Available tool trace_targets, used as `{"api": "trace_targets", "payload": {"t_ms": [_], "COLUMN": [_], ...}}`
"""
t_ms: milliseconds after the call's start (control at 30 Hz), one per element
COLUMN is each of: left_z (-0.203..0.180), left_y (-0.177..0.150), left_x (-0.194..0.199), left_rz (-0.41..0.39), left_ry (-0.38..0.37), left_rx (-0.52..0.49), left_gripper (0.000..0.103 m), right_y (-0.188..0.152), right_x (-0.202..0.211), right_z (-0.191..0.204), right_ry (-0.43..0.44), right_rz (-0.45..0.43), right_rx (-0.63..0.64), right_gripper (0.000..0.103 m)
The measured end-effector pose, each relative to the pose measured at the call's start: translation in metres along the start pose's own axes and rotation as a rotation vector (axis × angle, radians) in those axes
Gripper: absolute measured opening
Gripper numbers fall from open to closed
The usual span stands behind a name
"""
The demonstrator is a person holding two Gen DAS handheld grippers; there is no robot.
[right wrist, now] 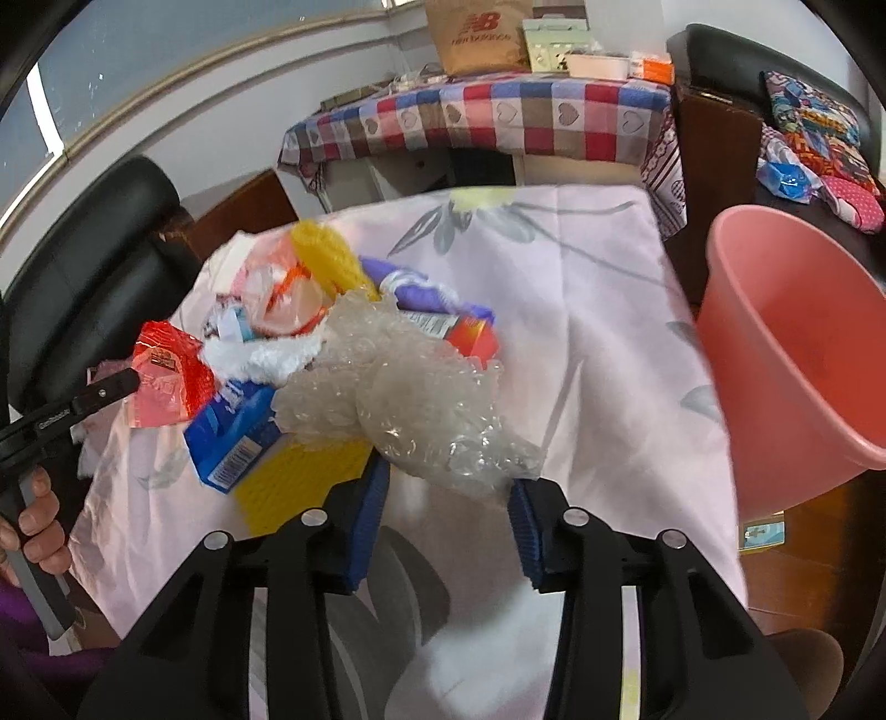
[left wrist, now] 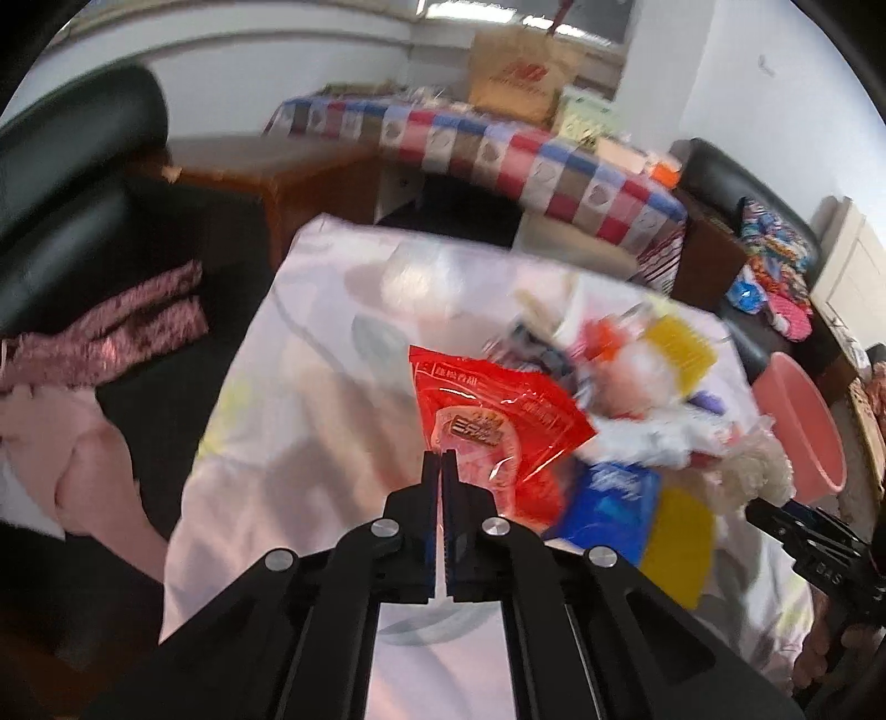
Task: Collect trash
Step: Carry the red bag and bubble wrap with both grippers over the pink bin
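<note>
My left gripper (left wrist: pixel 441 462) is shut on a red plastic wrapper (left wrist: pixel 487 415) and holds it over the pink floral tablecloth (left wrist: pixel 310 410). The wrapper also shows in the right wrist view (right wrist: pixel 166 365), held by the left gripper (right wrist: pixel 130 382). My right gripper (right wrist: pixel 448 487) is open, its blue pads either side of a clear bubble wrap wad (right wrist: pixel 410 393). The trash pile holds a blue box (right wrist: pixel 232 437), a yellow mesh sheet (right wrist: pixel 299 482), a red box (right wrist: pixel 470 338) and white wrappers (right wrist: pixel 266 349). A pink bucket (right wrist: pixel 797 349) stands at the table's right edge.
Black chairs (left wrist: pixel 72 183) flank the table, one with pink clothing (left wrist: pixel 83 443) on it. A checked-cloth table (right wrist: pixel 498 116) with a brown paper bag (right wrist: pixel 476 33) stands behind. A black sofa with colourful cushions (right wrist: pixel 814 127) is at the far right.
</note>
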State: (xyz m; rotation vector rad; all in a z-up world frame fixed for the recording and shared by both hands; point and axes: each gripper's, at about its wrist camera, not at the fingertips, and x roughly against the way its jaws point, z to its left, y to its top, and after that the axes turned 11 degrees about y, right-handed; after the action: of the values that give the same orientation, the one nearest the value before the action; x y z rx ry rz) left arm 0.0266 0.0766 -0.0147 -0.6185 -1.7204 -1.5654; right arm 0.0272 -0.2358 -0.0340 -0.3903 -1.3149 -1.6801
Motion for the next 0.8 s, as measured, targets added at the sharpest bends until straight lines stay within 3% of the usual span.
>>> {"api": "trace_targets", "payload": {"t_ms": [233,433,800], "left_z": [-0.039,-0.102,-0.200], "left_y": [0.019,0.034,0.050], "left_x": [0.036,0.054,0.058], "left_rz": [-0.078,-0.133,-0.153], "left_ry": [-0.079,-0.161,-0.240], "left_rx": [-0.066,-0.179,-0.319], "left_gripper": [0.001,0.001,0.001], "right_y": [0.009,0.013,0.025], "right_x": [0.024,0.046,0.084], "right_z": [-0.011,-0.033,-0.076], "right_ry": [-0.019,-0.054,-0.152], "right_rz": [-0.056,-0.104,-0.182], "right_rx": [-0.009,-0.060,-0.116], "right_gripper": [0.042,0.042,0.042]}}
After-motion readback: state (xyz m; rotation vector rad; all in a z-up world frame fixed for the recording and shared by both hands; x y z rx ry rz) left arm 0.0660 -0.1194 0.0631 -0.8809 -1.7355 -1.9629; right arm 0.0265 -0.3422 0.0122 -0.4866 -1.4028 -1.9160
